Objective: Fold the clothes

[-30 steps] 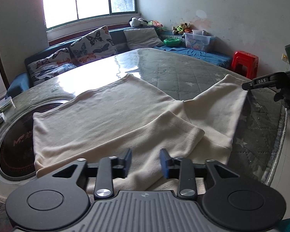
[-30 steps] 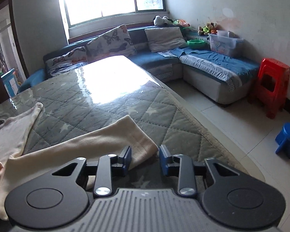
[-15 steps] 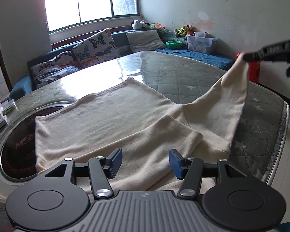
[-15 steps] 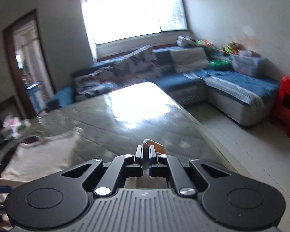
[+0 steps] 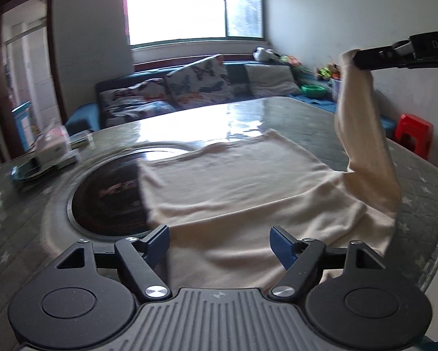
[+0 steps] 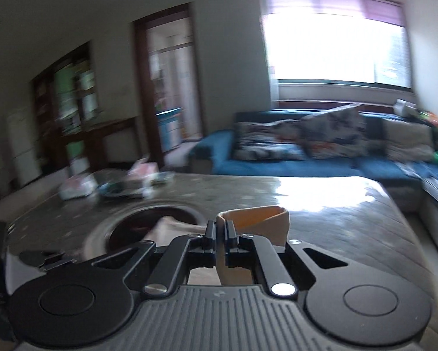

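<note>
Left wrist view: left gripper (image 5: 220, 241) w/ fingers spread wide, nothing between them, hovering just above the near edge of the cream garment (image 5: 242, 187). Garment lies mostly flat on the quilted table (image 5: 306, 117), its left edge overlapping a dark round inset (image 5: 108, 199) in the tabletop. One sleeve (image 5: 362, 134) is lifted off the table at right, hanging taut from the right gripper (image 5: 356, 57), which comes in from the upper right edge & pinches the cuff. Sleeve runs down to the garment body near the table's right rim. Clutter (image 5: 52, 152) (boxes, packets, too blurred to tell) sits at the table's far left. Behind: blue sofa (image 5: 160, 99) w/ butterfly cushions, bright window (image 5: 192, 8), red stool (image 5: 413, 134) on the floor at right. Right wrist view: right gripper's fingers (image 6: 232, 229) are pressed together on the cuff (image 6: 257, 219); fabric loops out past the tips & drops below them. Table, inset & part of the garment show beneath, blurred. Doorway (image 6: 169, 79) & shelving at left, sofa & window at right. Both views are motion-blurred.
</note>
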The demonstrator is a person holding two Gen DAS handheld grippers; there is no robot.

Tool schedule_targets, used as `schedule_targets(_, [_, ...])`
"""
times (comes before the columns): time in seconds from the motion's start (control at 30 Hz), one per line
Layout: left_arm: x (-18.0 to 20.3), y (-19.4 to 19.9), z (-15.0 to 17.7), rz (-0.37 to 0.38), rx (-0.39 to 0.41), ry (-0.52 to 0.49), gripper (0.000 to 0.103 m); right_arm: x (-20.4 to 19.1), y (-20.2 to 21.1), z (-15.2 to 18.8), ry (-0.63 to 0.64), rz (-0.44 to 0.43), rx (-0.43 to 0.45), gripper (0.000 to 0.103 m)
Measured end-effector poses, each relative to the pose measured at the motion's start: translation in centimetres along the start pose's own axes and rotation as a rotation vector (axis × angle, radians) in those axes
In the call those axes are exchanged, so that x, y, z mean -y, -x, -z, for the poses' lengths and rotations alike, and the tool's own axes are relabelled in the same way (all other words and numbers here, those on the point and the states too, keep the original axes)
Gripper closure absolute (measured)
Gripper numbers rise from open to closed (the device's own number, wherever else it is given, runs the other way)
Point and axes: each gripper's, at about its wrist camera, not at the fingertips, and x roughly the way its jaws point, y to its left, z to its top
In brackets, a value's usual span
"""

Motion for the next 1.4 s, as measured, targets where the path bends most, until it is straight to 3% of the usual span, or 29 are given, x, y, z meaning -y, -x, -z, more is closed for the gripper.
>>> schedule_targets(0.27, [-2.5,1.6,2.1,-0.053,-0.004,0.064,0.019,-7.8,-5.7,0.4,0.102,-0.189,-0.087,0.099])
schedule_targets(0.43, [-3.4,2.3,2.8,-0.077,-0.006,0.084,0.019,-10.5,-8.7,2.5,0.125,-0.278,-0.193,0.094])
schedule_targets(0.53, [-3.6,2.6,2.7,-0.084,-0.001,0.09,0.02,-10.8,-8.5,3.1,0.131,-0.305,-0.204,0.092])
schedule_targets(0.7, [-3.2,2.8,2.1,-0.067,0.023,0.084,0.026,-8.9,-6.5,3.5,0.16,-0.242,-0.214,0.092])
schedule_targets(0.77, [-2.5,2.7,1.8,-0.045,0.034,0.067,0.039,-7.5,-5.9,4.2,0.165,-0.196,-0.241,0.092])
schedule_targets(1.0, [0.7,0.9,0.7,0.074,0.04,-0.026,0.062,-2.3,-3.5,8.2,0.126,-0.051,-0.348,0.092])
schedule_targets(1.4, [1.3,-2.7,1.3,0.118,-0.064,-0.063,0.065,-0.3,-3.7,11.3,0.093,-0.024,-0.407,0.092])
